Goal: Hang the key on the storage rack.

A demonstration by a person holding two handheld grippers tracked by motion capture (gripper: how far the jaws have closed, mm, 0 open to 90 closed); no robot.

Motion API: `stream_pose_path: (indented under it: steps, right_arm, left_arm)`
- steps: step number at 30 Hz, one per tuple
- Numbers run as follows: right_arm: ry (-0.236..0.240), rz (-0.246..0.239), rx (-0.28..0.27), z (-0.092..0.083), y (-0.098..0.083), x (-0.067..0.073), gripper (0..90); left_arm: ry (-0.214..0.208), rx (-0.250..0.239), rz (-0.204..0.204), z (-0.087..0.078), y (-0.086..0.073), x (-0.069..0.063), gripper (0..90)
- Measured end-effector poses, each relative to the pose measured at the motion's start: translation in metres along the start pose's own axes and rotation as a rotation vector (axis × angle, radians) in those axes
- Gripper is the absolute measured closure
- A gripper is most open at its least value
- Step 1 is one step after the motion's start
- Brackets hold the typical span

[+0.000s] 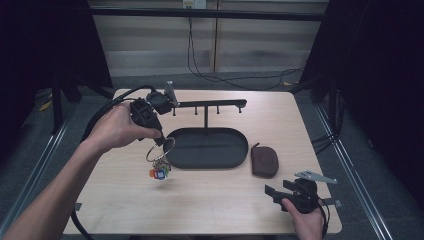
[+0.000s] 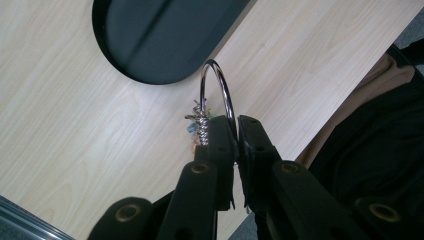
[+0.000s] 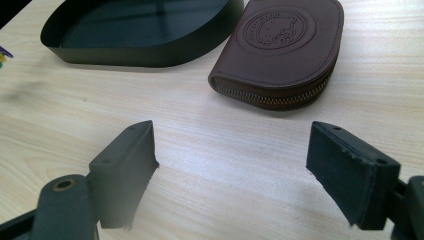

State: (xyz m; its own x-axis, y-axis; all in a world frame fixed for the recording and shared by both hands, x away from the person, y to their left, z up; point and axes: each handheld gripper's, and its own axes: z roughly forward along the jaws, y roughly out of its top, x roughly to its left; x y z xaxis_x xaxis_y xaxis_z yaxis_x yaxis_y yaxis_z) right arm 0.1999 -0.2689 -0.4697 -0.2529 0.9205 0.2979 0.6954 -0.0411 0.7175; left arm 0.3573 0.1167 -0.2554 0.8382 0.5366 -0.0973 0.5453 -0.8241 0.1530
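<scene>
Jaws clamped on key ring (image 2: 216,90), left hand (image 1: 116,129) raised.

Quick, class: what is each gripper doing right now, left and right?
Left gripper: closed on the key ring, keys hanging below, lifted off the table.
Right gripper: open, holding nothing, fingers wide apart above the table.

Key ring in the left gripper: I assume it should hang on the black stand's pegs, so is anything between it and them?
Nothing visible blocks it. The left gripper holds the key ring above the table, beside the tray rim. The peg bar stands above and behind it, its pegs bare. The brown pouch lies off to the right.
</scene>
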Motion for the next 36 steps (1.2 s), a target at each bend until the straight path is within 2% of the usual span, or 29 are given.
stream_pose_path:
  steps: [8, 13, 19, 29, 36]
  right_arm:
    - [-0.003, -0.003, 0.006, 0.001, 0.000, 0.001, 19.6]
    - [-0.005, 0.004, 0.010, 0.001, 0.000, 0.000, 18.7]
    - [-0.009, 0.005, 0.009, 0.001, -0.001, 0.000, 18.5]
    - [-0.002, 0.008, 0.011, 0.001, -0.001, 0.000, 18.5]
    - [0.003, 0.006, 0.012, 0.001, -0.001, 0.000, 18.5]
  left_arm:
    - [-0.013, -0.017, -0.011, -0.008, 0.005, 0.012, 85.4]
    - [0.006, -0.034, -0.017, -0.021, 0.013, 0.016, 85.4]
    - [0.018, -0.049, -0.029, -0.029, 0.022, 0.020, 85.4]
    - [0.034, -0.040, -0.027, -0.024, 0.039, 0.033, 85.4]
    - [0.019, -0.032, -0.053, -0.014, 0.051, 0.048, 85.4]
